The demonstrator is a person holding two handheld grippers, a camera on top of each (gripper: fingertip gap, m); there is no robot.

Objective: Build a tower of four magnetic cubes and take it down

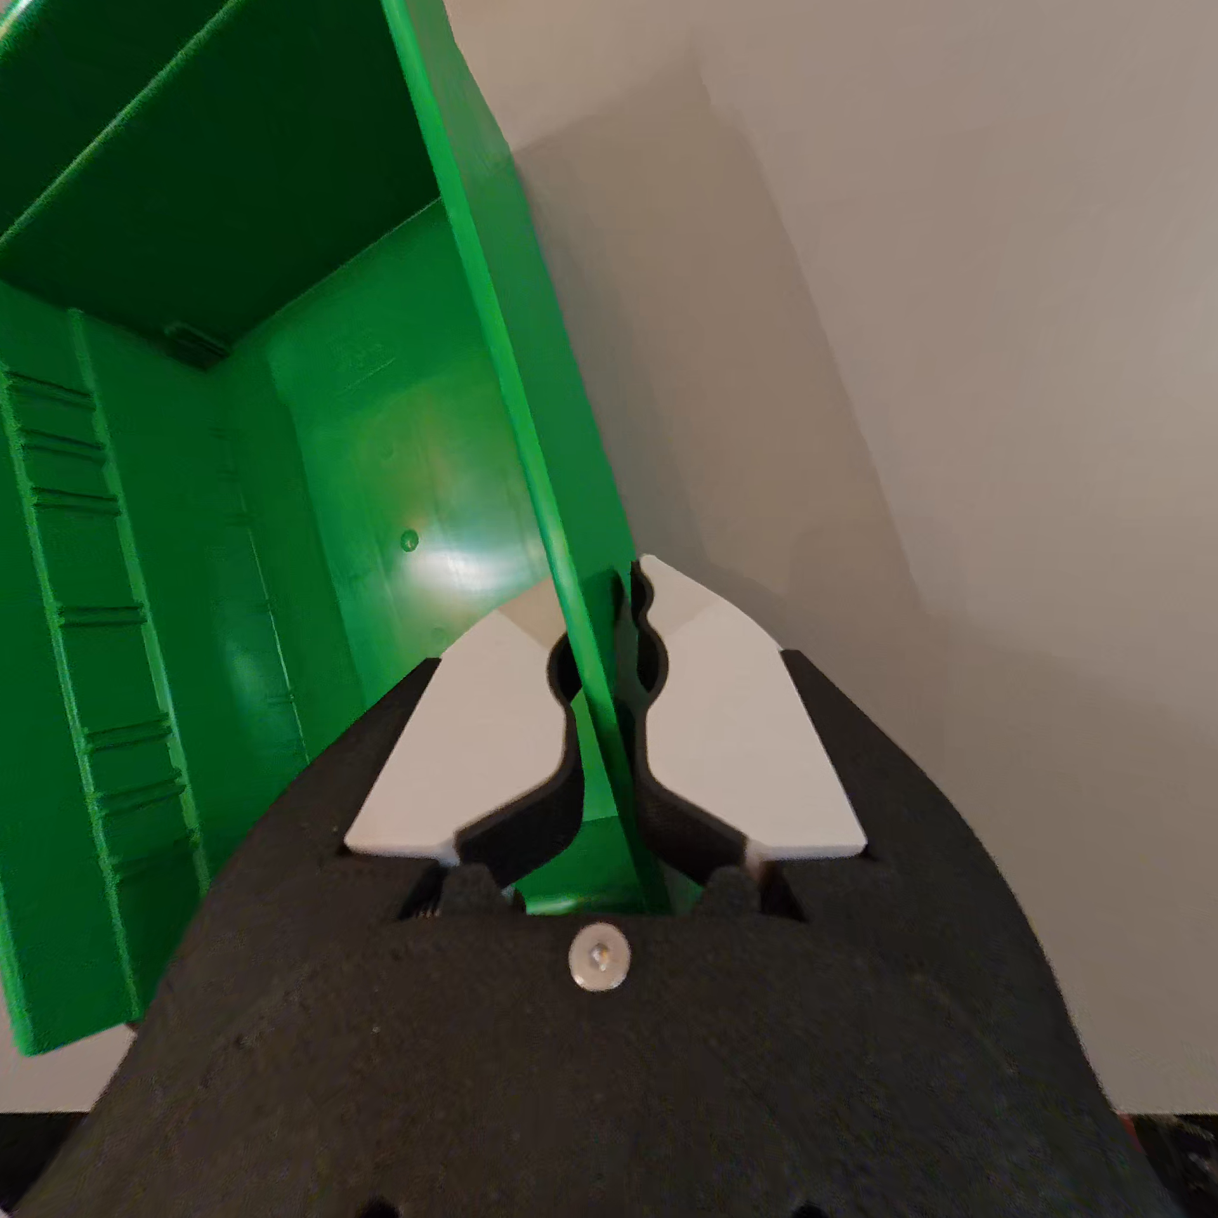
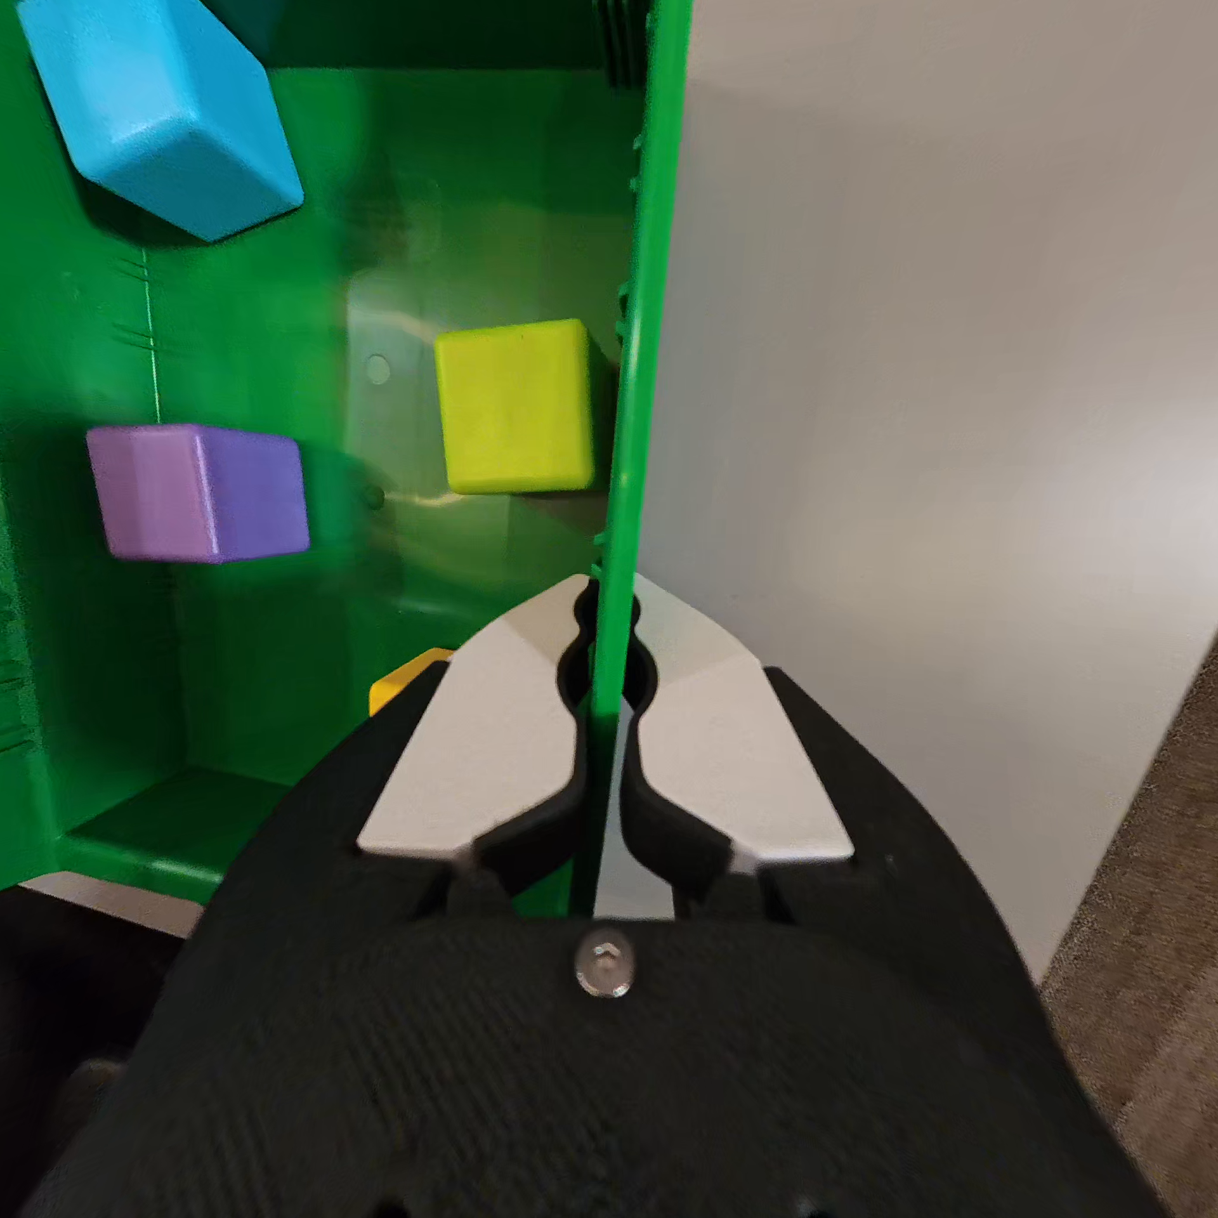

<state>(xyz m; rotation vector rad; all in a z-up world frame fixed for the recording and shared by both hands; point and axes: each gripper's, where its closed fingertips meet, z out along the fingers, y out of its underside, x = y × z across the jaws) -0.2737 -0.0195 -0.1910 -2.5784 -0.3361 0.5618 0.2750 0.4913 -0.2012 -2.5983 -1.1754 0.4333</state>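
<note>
Gripping the thin side wall of a bright green moulded plastic bin with the left gripper, white fingers with black pads pinched on either side of the rim. Same deal in the right wrist view: right gripper clamped onto the bin's wall, rim running straight up between the pads.

Looks like the bin sits tipped or lifted against a plain white surface, but can't really say which way is up from these angles. Only one inside corner and a ribbed wall showing in the left view, no blocks visible there, and the top of the bin cut off by the frame.

Inside, from the right view:
- light blue rounded block, top left, partly cropped by the frame edge
- purple rounded cube, slightly blurred, mid left
- lime-yellow rounded cube right beside the gripped wall
- yellow block, mostly hidden behind the right gripper's finger, only a corner peeking out, shape impossible to make out

Bit of brownish carpet at bottom right. Dark blurry stuff in the bottom left corner, can't tell what.
</note>
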